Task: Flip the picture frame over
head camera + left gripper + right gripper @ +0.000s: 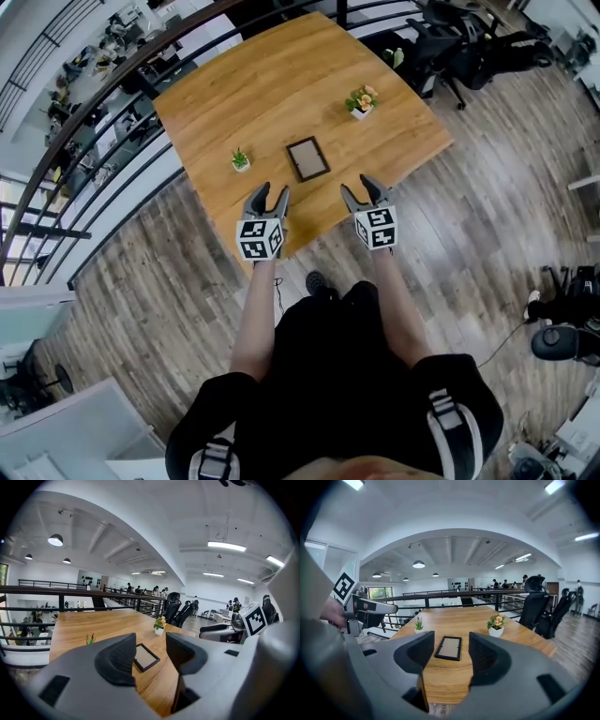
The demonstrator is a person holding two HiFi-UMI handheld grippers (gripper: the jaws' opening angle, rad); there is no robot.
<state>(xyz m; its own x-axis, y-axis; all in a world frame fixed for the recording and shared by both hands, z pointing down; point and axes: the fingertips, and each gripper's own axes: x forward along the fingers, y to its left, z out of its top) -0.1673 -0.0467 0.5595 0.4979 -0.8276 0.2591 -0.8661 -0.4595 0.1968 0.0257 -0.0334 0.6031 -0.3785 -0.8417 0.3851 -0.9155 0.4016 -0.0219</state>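
Facing the picture frame [307, 157]: both jaws released and empty

The picture frame lies flat on the counter [281, 84], touching neither tool. From the left gripper [272, 193] it sits at 1 o'clock; from the right gripper [359, 187], at 11. Neither is plainly nearer; the right gripper view centres it between the jaws. Long axis runs roughly 12 to 6, short edge toward the person. Upward face undetermined.
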